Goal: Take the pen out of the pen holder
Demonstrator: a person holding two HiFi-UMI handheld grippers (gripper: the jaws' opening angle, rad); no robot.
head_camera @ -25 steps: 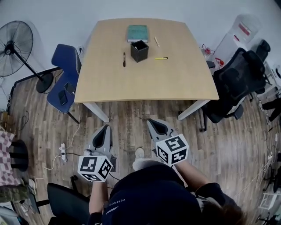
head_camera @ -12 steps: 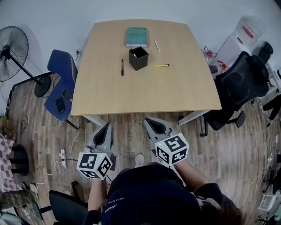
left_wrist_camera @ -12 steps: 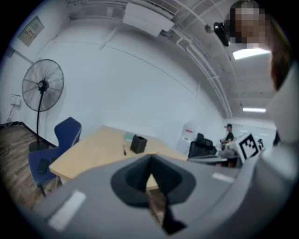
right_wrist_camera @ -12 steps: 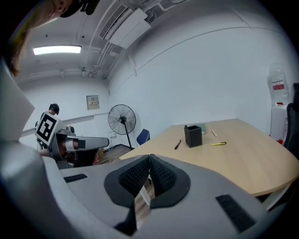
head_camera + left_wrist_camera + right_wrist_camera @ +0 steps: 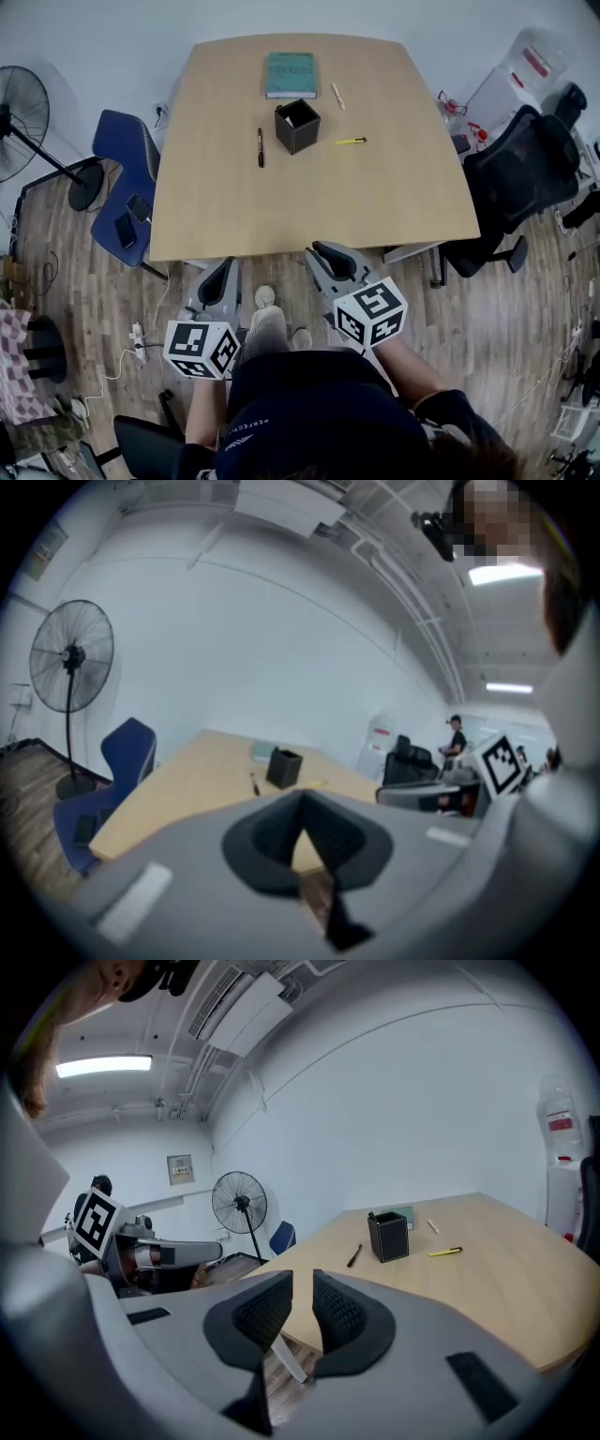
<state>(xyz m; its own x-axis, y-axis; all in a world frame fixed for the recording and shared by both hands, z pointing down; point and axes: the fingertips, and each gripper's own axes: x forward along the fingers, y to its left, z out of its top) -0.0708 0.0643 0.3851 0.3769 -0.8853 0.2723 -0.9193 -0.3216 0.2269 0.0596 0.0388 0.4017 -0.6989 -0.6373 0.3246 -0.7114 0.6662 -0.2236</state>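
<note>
A black square pen holder (image 5: 297, 126) stands upright on the far half of the wooden table (image 5: 309, 206); its inside is dark and I cannot make out a pen in it. A black pen (image 5: 260, 147) lies to its left and a yellow pen (image 5: 351, 141) to its right. Both grippers hang over the floor just short of the table's near edge. The left gripper (image 5: 225, 267) has its pads touching and is empty. The right gripper (image 5: 323, 251) shows a narrow gap as its jaws are opening, with nothing between them. The right gripper view also shows the holder (image 5: 388, 1236).
A green book (image 5: 291, 75) and a white pen (image 5: 337, 96) lie behind the holder. A blue chair (image 5: 127, 192) stands left of the table, a black office chair (image 5: 520, 173) to the right, and a floor fan (image 5: 23, 112) at the far left. The person's shoe (image 5: 265, 296) shows between the grippers.
The person has stepped forward. The table's near edge has come much closer to both grippers, which now almost reach it.
</note>
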